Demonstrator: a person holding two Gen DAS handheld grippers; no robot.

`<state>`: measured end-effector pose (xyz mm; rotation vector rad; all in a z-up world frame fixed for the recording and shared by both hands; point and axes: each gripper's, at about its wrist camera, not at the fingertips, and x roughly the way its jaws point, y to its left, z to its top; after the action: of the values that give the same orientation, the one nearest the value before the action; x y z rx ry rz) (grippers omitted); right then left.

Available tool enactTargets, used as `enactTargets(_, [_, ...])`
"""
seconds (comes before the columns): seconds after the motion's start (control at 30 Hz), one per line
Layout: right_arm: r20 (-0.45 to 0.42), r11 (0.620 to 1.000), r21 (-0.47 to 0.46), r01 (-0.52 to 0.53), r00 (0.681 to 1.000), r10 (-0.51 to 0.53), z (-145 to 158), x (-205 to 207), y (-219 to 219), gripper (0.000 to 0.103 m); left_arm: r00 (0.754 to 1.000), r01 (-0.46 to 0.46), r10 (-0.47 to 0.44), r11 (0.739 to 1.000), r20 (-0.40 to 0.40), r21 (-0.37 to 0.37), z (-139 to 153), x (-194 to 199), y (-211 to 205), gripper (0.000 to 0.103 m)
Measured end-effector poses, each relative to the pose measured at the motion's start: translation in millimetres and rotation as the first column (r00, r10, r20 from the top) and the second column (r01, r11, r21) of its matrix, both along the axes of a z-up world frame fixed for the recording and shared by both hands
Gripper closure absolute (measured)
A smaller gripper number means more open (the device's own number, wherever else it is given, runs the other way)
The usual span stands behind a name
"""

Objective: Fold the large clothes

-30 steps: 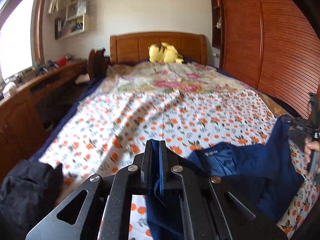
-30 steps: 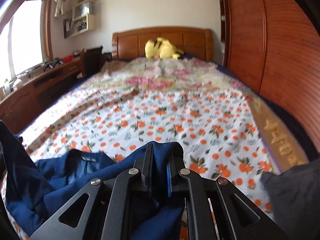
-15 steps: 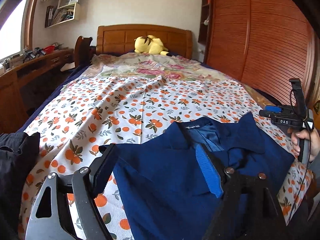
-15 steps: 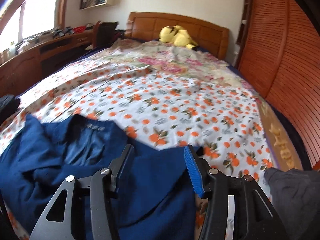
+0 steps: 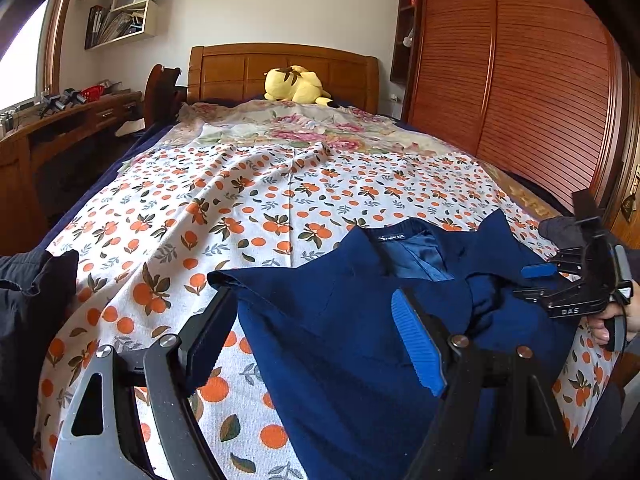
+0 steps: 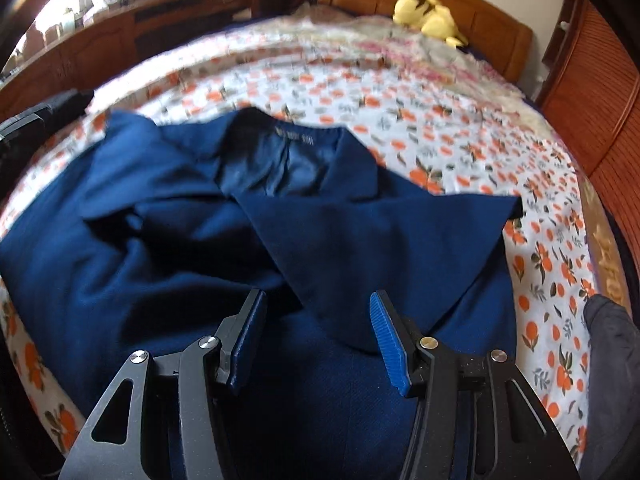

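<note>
A navy blue jacket (image 5: 340, 320) lies front up on the orange-print bedsheet (image 5: 224, 216), its collar and label (image 6: 296, 136) pointing at the headboard. My left gripper (image 5: 316, 336) stands open just above the jacket's left shoulder; the cloth lies under the gap and no pad presses on it. My right gripper (image 6: 318, 336) is open too, tilted down over the jacket's right front panel (image 6: 360, 240). In the left wrist view the right gripper (image 5: 576, 280) shows at the far right, held by a hand (image 5: 612, 320).
A black garment (image 5: 32, 300) lies at the bed's left edge and a grey one (image 6: 612, 360) at the right edge. A yellow plush toy (image 5: 296, 86) sits by the wooden headboard (image 5: 280, 68). Slatted wardrobe doors (image 5: 520, 80) run along the right, a wooden desk (image 5: 60, 128) along the left.
Both grippers were shut on the hanging jacket a second ago. They have let go and opened, and the jacket now lies spread on the sheet. The right gripper has tipped down over it.
</note>
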<state>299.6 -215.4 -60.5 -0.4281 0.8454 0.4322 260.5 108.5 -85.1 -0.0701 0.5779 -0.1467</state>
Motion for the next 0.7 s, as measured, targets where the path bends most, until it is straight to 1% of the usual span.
enactTargets(0.03, [0.0, 1.0, -0.017, 0.006, 1.0, -0.006, 1, 5, 0, 0.05, 1.0, -0.001, 0.001, 1.0, 0.0, -0.001, 0, 0, 1, 0.023])
enactTargets(0.07, [0.0, 0.999, -0.031, 0.01, 1.0, -0.01, 2, 10, 2, 0.067, 1.0, -0.002, 0.002, 1.0, -0.003, -0.005, -1, 0, 2, 0.023])
enactTargets(0.1, [-0.003, 0.999, -0.044, 0.011, 1.0, -0.011, 4, 17, 3, 0.078, 1.0, -0.003, 0.003, 1.0, -0.004, -0.008, -1, 0, 3, 0.023])
enactTargets(0.13, [0.002, 0.999, -0.049, 0.013, 1.0, -0.013, 5, 25, 4, 0.081, 1.0, -0.005, 0.005, 1.0, -0.008, -0.011, -2, 0, 4, 0.023])
enactTargets(0.2, [0.015, 1.0, -0.019, 0.005, 1.0, -0.005, 15, 36, 9, 0.093, 1.0, -0.014, 0.013, 1.0, -0.016, -0.01, -4, 1, 4, 0.023])
enactTargets(0.23, [0.033, 1.0, -0.015, 0.001, 0.999, 0.0, 23, 42, 14, 0.095, 1.0, -0.014, 0.014, 1.0, -0.019, -0.005, -4, 1, 4, 0.023])
enactTargets(0.37, [0.114, 0.999, -0.032, -0.013, 0.993, 0.017, 50, 68, 43, 0.096, 1.0, -0.016, 0.016, 1.0, -0.017, 0.009, -5, 0, 5, 0.023])
enactTargets(0.47, [0.143, 0.998, -0.055, -0.025, 0.989, 0.033, 54, 84, 67, 0.096, 0.999, -0.024, 0.024, 1.0, -0.022, 0.008, -4, 0, 10, 0.023])
enactTargets(0.57, [0.143, 0.999, -0.043, -0.032, 0.989, 0.038, 51, 95, 90, 0.096, 0.999, -0.028, 0.028, 1.0, -0.024, -0.007, -3, -1, 17, 0.023])
enactTargets(0.6, [0.136, 0.999, -0.034, -0.032, 0.99, 0.036, 49, 96, 94, 0.09, 0.999, -0.03, 0.03, 1.0, -0.024, -0.006, -3, -1, 18, 0.023])
enactTargets(0.67, [0.12, 1.0, 0.002, -0.028, 0.992, 0.028, 51, 98, 100, 0.084, 0.999, -0.034, 0.034, 0.999, -0.026, -0.002, -4, -1, 21, 0.023])
enactTargets(0.7, [0.125, 0.999, 0.026, -0.033, 0.992, 0.029, 53, 97, 101, 0.074, 0.999, -0.036, 0.036, 0.999, -0.027, -0.001, -4, 0, 21, 0.023])
